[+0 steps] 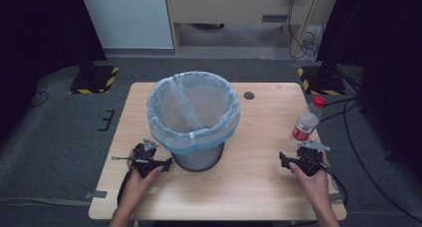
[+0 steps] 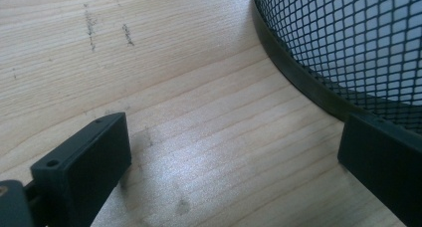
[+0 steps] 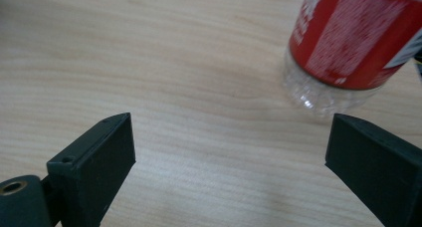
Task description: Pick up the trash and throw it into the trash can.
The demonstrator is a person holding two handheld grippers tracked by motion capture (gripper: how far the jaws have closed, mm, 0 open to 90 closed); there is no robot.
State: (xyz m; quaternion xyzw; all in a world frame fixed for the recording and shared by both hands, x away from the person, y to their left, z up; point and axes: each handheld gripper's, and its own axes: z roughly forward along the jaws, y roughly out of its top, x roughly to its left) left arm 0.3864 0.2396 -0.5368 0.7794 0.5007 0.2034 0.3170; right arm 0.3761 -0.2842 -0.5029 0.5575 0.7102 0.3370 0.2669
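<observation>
A black mesh waste bin (image 1: pixel 195 118) lined with a pale blue bag stands in the middle of the wooden table (image 1: pixel 249 187). At the table's right edge stands an upright clear plastic bottle (image 1: pixel 307 121) with a red cap and red label. My left gripper (image 1: pixel 158 163) rests open on the table just left of the bin's base; in its own view the mesh wall (image 2: pixel 358 43) curves past the right jaw. My right gripper (image 1: pixel 289 160) lies open on the table, just in front of the bottle (image 3: pixel 348 43), which shows beyond its right jaw. Nothing sits between either pair of jaws.
A dark round hole (image 1: pixel 249 95) marks the table behind the bin. Black stands with yellow-striped bases (image 1: pixel 94 80) sit on the grey floor at left and right, and cables (image 1: pixel 358 152) trail along the floor at right.
</observation>
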